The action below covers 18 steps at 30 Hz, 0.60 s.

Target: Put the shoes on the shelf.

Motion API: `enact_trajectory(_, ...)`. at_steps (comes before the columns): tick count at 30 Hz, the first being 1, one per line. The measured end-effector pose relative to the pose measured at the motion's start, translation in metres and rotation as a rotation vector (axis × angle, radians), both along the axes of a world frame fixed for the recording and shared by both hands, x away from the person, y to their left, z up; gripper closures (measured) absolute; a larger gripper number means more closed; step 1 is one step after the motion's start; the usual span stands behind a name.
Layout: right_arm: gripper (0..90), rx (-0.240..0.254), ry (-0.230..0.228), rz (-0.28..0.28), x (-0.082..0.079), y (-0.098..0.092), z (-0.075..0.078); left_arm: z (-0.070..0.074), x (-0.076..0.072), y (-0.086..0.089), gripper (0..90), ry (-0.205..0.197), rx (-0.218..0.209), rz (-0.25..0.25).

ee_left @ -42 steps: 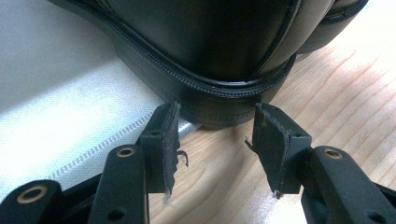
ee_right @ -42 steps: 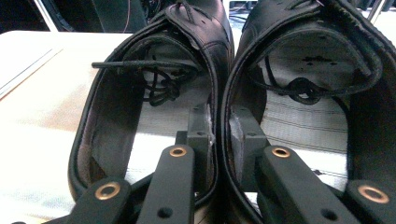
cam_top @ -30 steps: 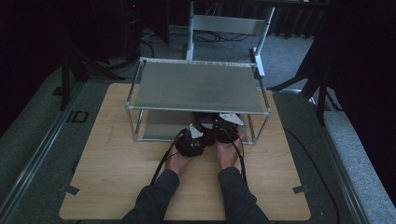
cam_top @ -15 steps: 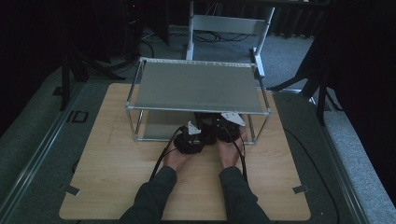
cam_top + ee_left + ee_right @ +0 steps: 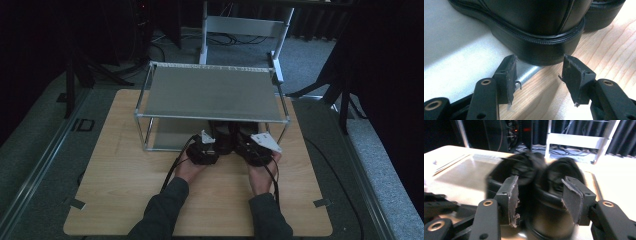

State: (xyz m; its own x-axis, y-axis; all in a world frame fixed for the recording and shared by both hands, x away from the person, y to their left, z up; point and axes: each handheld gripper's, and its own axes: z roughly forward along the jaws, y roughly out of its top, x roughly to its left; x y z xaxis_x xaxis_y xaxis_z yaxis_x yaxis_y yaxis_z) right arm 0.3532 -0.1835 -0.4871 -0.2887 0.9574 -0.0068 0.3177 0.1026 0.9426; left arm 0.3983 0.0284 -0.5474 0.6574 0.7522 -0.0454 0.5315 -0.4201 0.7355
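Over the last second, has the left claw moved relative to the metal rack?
Barely, if at all. In the high view the left claw sits at the front edge of the rack, by the black shoes, much as before; any shift is too slight to call.

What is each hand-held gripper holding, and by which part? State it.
Nothing is held. The left hand-held gripper is open just short of a black shoe's heel; the right hand-held gripper stands open behind the other shoe.

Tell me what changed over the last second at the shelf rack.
Little changed. Both hands eased back toward the person, the left claw slightly more. Both claws are open behind the black shoes, gripping nothing. The rack and shoes stayed put on the lower shelf.
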Motion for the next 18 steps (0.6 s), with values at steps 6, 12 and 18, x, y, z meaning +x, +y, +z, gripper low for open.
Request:
enact_trajectory(6, 44.8, -0.004, 0.068, -0.006, -0.008, -0.028, -0.010, 0.001, 0.000, 0.001, 45.0, 0.005, 0.003, 0.001)
enact_trajectory(12, 43.6, -0.061, 0.172, 0.011, -0.014, -0.042, -0.026, 0.003, -0.008, 0.008, 44.6, 0.012, 0.011, 0.005)
enact_trajectory(18, 42.2, -0.103, 0.253, 0.028, -0.020, -0.054, -0.035, 0.006, -0.025, 0.026, 44.4, 0.020, -0.008, 0.024)
